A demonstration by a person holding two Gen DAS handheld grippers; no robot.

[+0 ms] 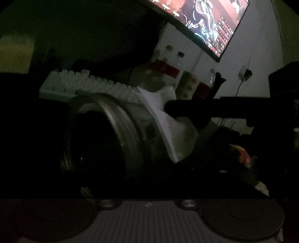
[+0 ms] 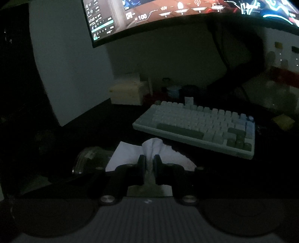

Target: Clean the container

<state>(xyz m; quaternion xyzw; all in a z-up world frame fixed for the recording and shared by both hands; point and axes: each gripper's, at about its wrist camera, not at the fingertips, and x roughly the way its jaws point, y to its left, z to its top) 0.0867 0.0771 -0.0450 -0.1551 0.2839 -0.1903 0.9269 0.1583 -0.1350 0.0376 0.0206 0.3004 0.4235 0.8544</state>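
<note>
Both fingers [image 2: 142, 164] of the right gripper [image 2: 149, 164] were pinched on a white tissue [image 2: 129, 155], which bunched up between them. Left gripper's fingers were lost in the dark, so I could not tell how they stood. A clear jar [image 1: 112, 130] filled the left wrist view, tilted on its side, with the tissue [image 1: 168, 127] draped over its far end. Behind lay a pale keyboard [image 2: 201, 125] under a lit monitor [image 2: 168, 13].
</note>
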